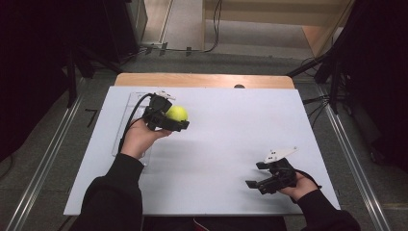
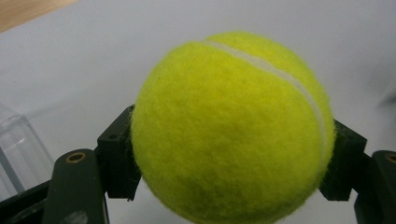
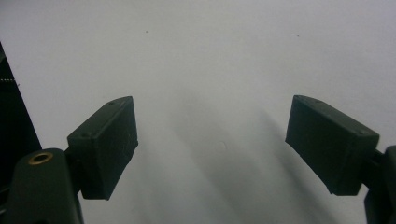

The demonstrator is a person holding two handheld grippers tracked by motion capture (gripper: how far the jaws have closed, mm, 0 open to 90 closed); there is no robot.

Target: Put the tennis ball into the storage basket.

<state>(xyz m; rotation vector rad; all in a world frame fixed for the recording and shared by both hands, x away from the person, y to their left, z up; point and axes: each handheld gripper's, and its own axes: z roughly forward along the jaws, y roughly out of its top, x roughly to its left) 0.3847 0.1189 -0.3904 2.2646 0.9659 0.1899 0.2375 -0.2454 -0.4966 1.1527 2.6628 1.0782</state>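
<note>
From my station, the white table top (image 1: 226, 144) lies bare across its middle between the two grippers, well apart from each other, so passage there is free. The clear plastic container (image 1: 126, 126) lies along the left edge, just beside and under the left gripper (image 1: 168, 120), and blocks low travel there. The tennis ball (image 1: 177, 113) occupies those jaws. The right gripper (image 1: 262, 175) stands wide with bare surface ahead.

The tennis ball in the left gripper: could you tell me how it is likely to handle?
The ball is round, so it would probably roll if released. Its fuzzy felt likely grips the pads well. It looks light and slightly springy.
</note>
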